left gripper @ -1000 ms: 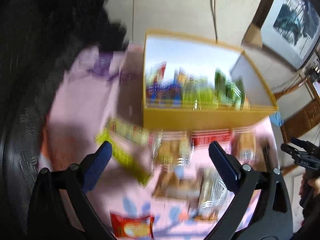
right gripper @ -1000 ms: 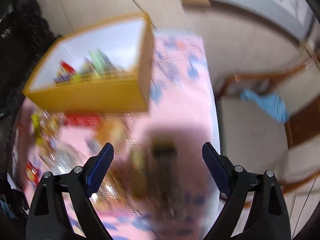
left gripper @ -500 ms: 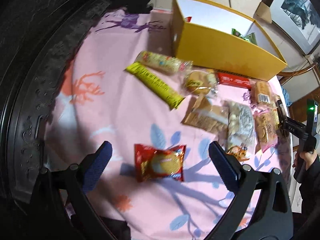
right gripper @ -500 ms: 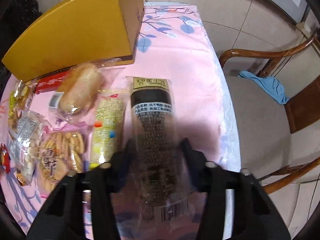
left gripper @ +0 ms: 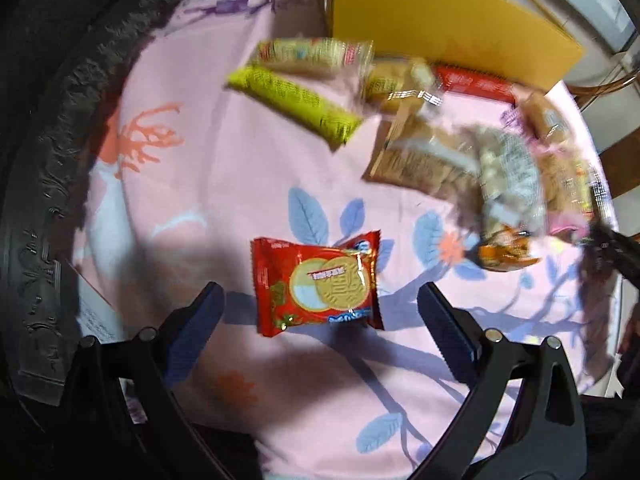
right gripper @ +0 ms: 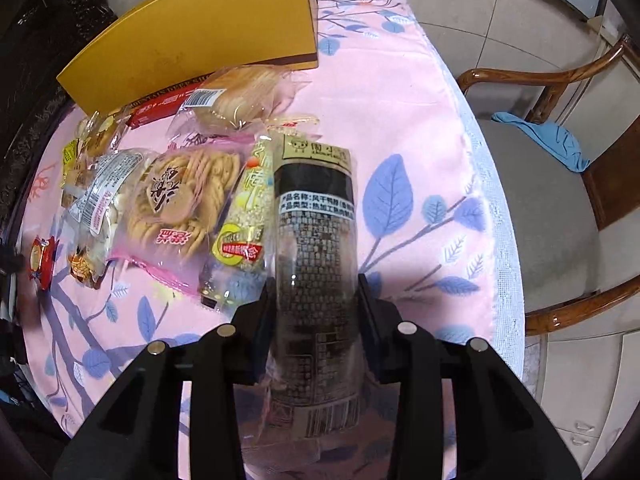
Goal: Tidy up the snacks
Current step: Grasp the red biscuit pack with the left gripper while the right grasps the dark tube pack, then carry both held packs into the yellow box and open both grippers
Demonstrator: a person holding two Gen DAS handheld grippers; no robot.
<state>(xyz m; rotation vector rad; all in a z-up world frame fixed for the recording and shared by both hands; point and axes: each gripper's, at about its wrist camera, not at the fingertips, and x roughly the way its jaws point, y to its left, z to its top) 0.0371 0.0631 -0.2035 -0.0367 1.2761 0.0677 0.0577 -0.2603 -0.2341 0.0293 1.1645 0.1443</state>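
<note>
My right gripper [right gripper: 316, 300] is shut on a long dark snack packet [right gripper: 314, 236] with a clear wrapper and printed label; the packet points away from me over the pink tablecloth. My left gripper [left gripper: 320, 312] is open, its fingers on either side of a red cookie packet [left gripper: 316, 286] lying flat on the cloth, not touching it. A yellow box [left gripper: 440, 20] [right gripper: 200, 32] stands at the far side. Several other snacks lie before it: a yellow-green bar [left gripper: 296, 106], a round-cracker bag [right gripper: 180, 200], a bun packet [right gripper: 240, 100].
The round table's pink leaf-print cloth [right gripper: 400, 120] ends at a white lace edge on the right. A wooden chair [right gripper: 560, 184] with a blue rag [right gripper: 544, 140] stands beside it. A dark carved rim [left gripper: 44, 200] borders the table on the left.
My right gripper closed on the dark packet. My left gripper came down toward the table, and the red cookie packet now lies between its open fingers.
</note>
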